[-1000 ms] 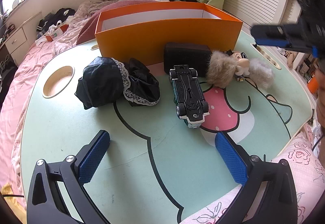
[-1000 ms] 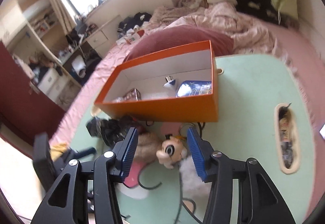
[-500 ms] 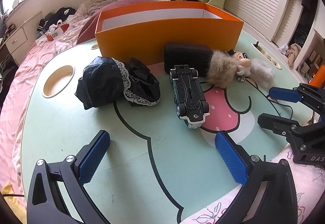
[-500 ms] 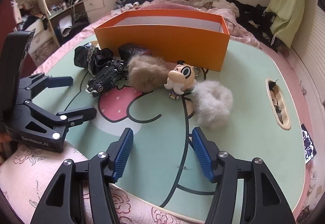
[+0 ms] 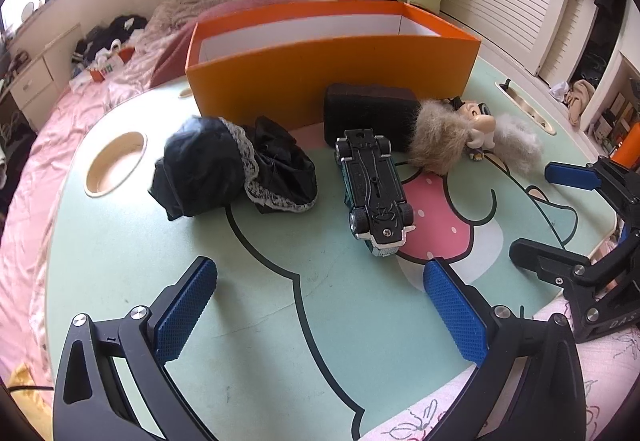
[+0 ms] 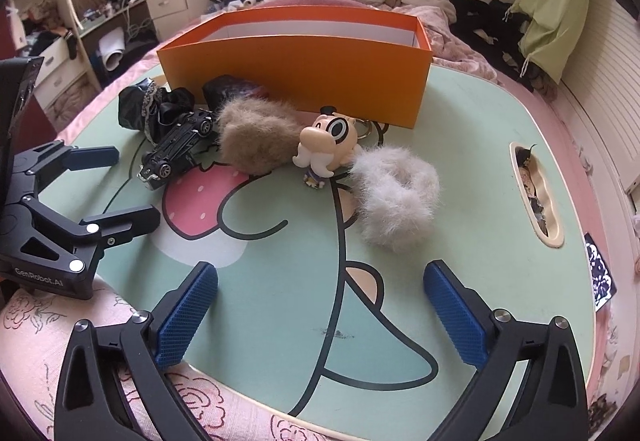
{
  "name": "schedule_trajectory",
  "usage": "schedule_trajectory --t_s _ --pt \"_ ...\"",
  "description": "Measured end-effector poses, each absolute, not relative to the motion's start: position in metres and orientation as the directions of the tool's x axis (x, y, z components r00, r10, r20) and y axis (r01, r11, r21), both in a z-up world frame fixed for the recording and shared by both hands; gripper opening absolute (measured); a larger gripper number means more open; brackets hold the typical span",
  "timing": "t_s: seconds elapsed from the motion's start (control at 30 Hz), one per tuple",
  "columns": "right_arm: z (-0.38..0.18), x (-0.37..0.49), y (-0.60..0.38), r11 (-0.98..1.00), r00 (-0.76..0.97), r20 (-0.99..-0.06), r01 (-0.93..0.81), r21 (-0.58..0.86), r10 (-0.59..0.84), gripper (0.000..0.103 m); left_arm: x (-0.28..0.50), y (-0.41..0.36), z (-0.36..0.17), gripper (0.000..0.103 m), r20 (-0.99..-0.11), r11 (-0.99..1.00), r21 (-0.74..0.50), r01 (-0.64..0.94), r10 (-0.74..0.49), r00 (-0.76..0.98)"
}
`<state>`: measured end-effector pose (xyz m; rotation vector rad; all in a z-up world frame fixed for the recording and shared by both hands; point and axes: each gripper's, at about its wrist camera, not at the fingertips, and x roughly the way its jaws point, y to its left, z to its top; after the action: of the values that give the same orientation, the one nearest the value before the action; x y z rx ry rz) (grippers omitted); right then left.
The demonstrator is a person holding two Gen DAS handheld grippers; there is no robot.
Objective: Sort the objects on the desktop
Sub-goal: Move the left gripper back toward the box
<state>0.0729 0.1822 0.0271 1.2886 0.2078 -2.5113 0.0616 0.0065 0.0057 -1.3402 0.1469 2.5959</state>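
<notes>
Orange box (image 6: 296, 69): sits at the far edge of the tabletop (image 6: 480, 169). From here only its white inside walls show, so I cannot tell what is in it.
Still out on the tabletop: six things, all bunched in front of the box.
Black cloth (image 5: 236, 169): a crumpled heap with lace, toward the far left.
Toy car (image 5: 374, 193): lying upside down, wheels up, near the middle.
Dark block (image 5: 368, 113): right against the box's front wall.
Brown fluffy ball (image 6: 256, 137): just beside the car.
Little big-eyed figure (image 6: 328, 149): between the two fluffy things.
Pale fluffy ring (image 6: 396, 197): closest to the right gripper.
Left gripper (image 5: 320, 313): jaws spread wide, nothing in them, low at the near edge.
Right gripper (image 6: 320, 313): jaws have just been opening and now stand spread wide, with nothing between them.
How far: lots left, I think; nothing is being carried.
</notes>
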Motion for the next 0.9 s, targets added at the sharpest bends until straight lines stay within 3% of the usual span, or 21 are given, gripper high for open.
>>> schedule_trajectory --t_s 0.13,0.23,0.33,0.43,0.53,0.6,0.67,0.9 --pt "0.028 0.073 0.183 -0.942 -0.548 -0.808 0.336 0.022 -0.214 0.103 0.066 0.019 0.046 0.103 -0.757 -0.948 0.012 -0.317 0.199 -0.623" --pt "0.028 0.073 0.183 -0.941 -0.548 -0.808 0.337 0.021 -0.215 0.103 0.049 0.029 0.085 0.103 -0.722 -0.935 -0.047 -0.350 0.274 -0.636" --pt "0.028 0.073 0.183 -0.941 -0.548 -0.808 0.338 0.021 -0.215 0.103 0.011 0.042 0.113 0.103 -0.721 -0.916 -0.117 -0.384 0.344 -0.601" --pt "0.028 0.074 0.182 -0.940 -0.549 -0.808 0.341 0.017 -0.214 0.103 -0.044 0.060 0.119 0.103 -0.763 -0.928 -0.093 -0.360 0.299 -0.573" --pt "0.028 0.074 0.181 -0.939 -0.551 -0.808 0.345 0.009 -0.210 0.103 -0.097 0.066 0.097 0.086 -0.833 -0.945 -0.122 -0.304 0.264 -0.485" --pt "0.028 0.076 0.181 -0.939 -0.554 -0.806 0.344 0.006 -0.208 0.103 -0.128 0.062 0.072 0.068 -0.881 -0.961 -0.149 -0.234 0.236 -0.410" --pt "0.027 0.077 0.181 -0.939 -0.557 -0.805 0.343 0.004 -0.207 0.103 -0.151 0.059 0.049 0.061 -0.911 -0.973 -0.153 -0.174 0.207 -0.356" --pt "0.028 0.076 0.179 -0.939 -0.559 -0.803 0.343 0.001 -0.205 0.103 -0.168 0.065 0.022 0.057 -0.916 -0.972 -0.195 -0.135 0.229 -0.330"
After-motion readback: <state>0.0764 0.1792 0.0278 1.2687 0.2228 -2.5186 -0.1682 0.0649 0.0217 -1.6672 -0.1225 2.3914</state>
